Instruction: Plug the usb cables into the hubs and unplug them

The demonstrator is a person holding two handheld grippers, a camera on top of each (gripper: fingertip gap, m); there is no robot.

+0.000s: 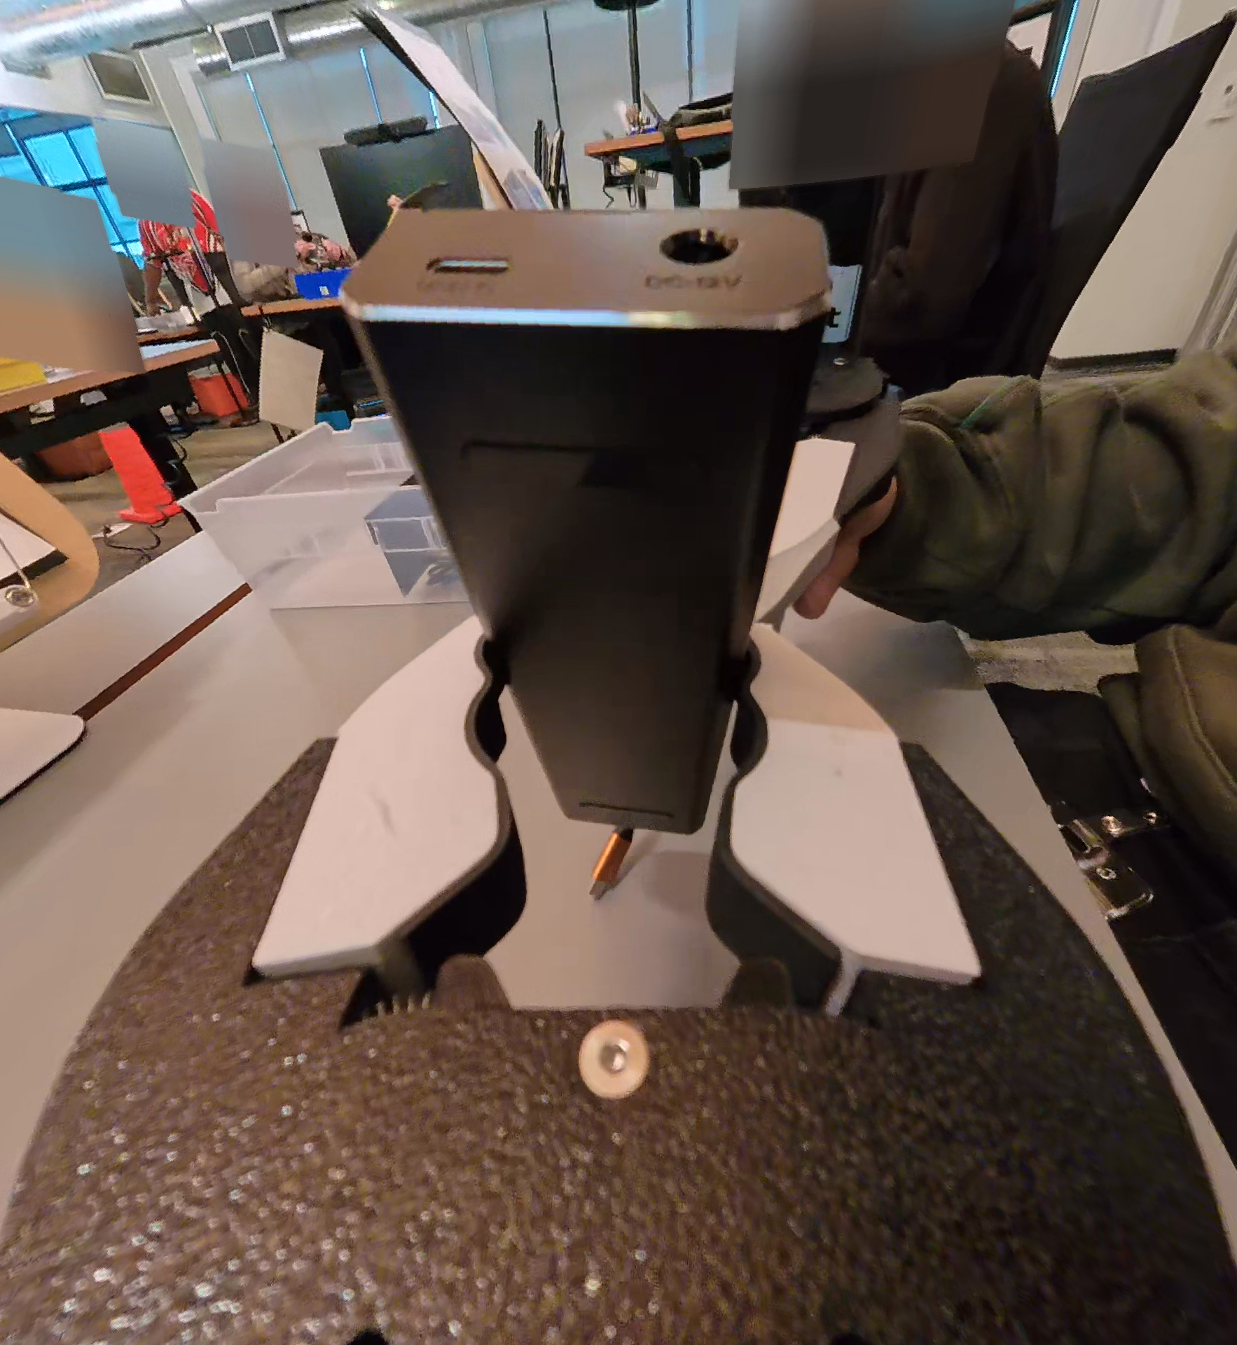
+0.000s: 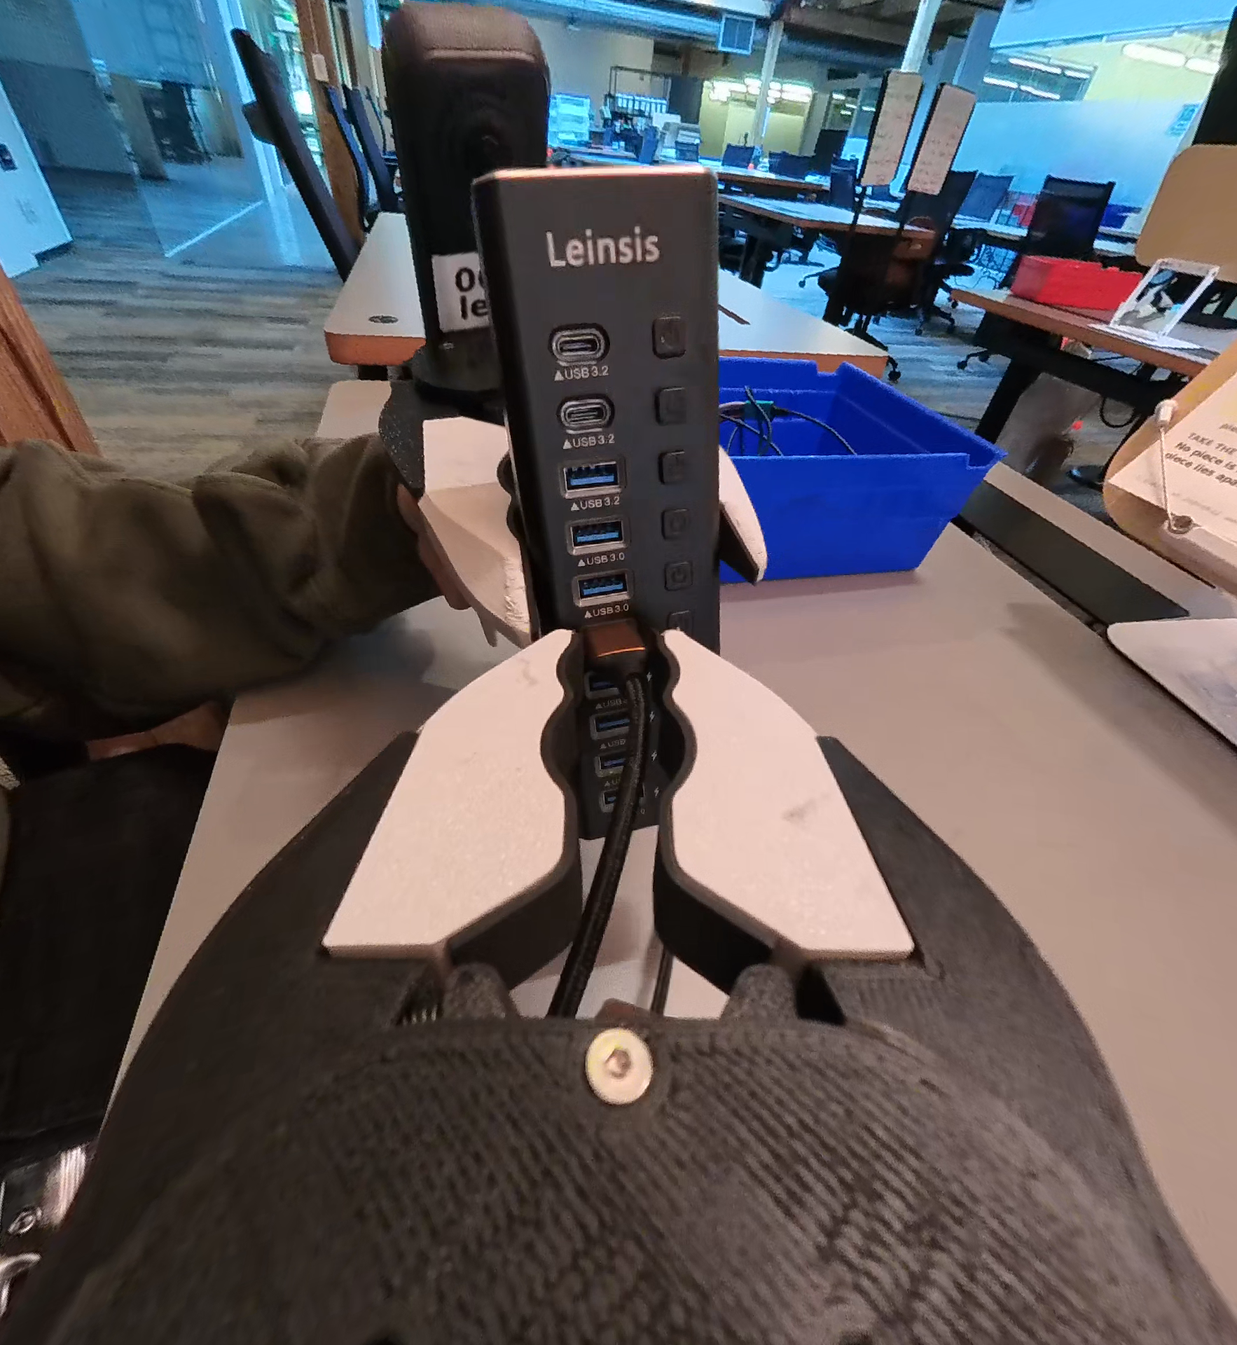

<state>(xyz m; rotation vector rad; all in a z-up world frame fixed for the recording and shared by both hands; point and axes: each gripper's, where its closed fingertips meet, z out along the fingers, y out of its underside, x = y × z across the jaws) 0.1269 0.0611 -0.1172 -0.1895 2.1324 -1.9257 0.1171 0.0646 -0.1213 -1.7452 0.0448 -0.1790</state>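
Note:
My left gripper (image 1: pixel 615 691) is shut on a black USB hub (image 1: pixel 601 473) and holds it upright over the grey table; this view shows the hub's plain back. In the right wrist view the hub's port side (image 2: pixel 605 437) faces me, with the left gripper's fingers (image 2: pixel 743 524) clamping its sides. My right gripper (image 2: pixel 612 648) is shut on an orange USB plug (image 2: pixel 612 644) set against a port midway down the hub. Its black braided cable (image 2: pixel 601 873) hangs down between my fingers. I cannot tell how deep the plug sits. Another orange plug (image 1: pixel 610 862) lies on the table below the hub.
A blue bin (image 2: pixel 856 495) with cables stands behind the hub on the table (image 2: pixel 928 764). A clear plastic tray (image 1: pixel 310 509) sits beyond the hub in the left wrist view. A sign stand (image 2: pixel 1219 495) is at the right. A green sleeve (image 1: pixel 1038 495) reaches in.

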